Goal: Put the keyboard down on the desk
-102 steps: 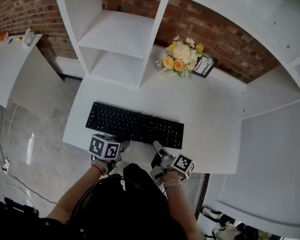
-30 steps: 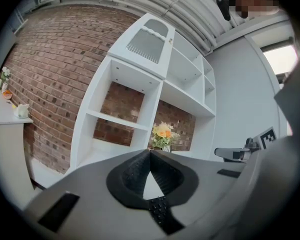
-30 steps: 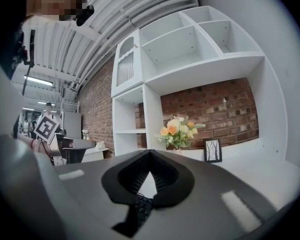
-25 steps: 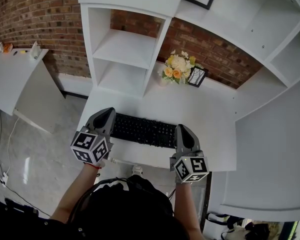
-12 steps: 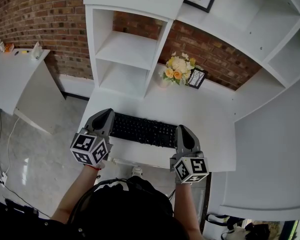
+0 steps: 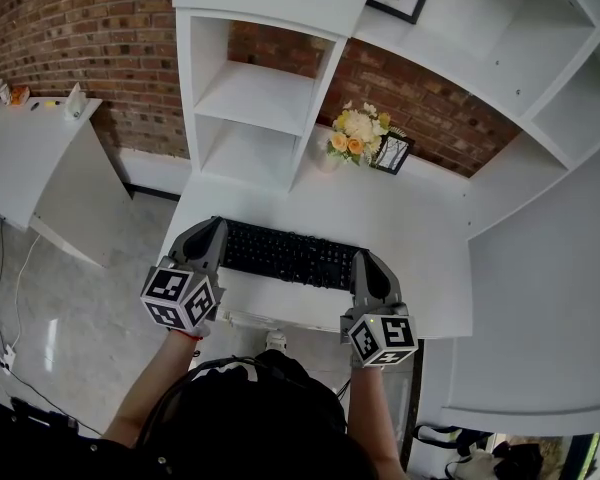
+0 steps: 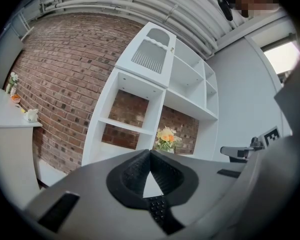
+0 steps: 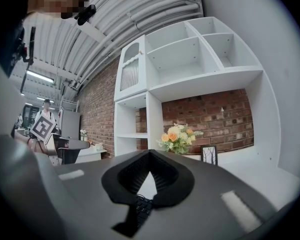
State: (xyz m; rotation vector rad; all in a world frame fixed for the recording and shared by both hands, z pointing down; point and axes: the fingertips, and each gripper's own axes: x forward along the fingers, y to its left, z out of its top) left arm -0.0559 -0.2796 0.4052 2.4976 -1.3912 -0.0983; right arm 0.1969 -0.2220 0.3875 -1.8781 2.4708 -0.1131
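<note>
The left tongs (image 7: 150, 152) were closed, their ribbed pads meeting at the tips with nothing pinched between them. The right tongs (image 8: 150, 153) stood the same way. Both pointed level, toward the back of the desk (image 6: 420, 230).

Through the gap beneath each pair of tips a patch of black keys showed, so the keyboard (image 6: 285, 253) lay just below and ahead of them. In the head view it appeared to rest flat on the white desk near the front edge, with its long axis running left to right. The left tongs were over its left end and the right tongs over its right end, each hand about equally near. Whether either touched it could not be told.

By this lie the keyboard seemed already down, and a next move would likely draw both tongs back toward the person. The flowers (image 6: 355, 133) and a small framed picture (image 6: 392, 154) stood well behind.
</note>
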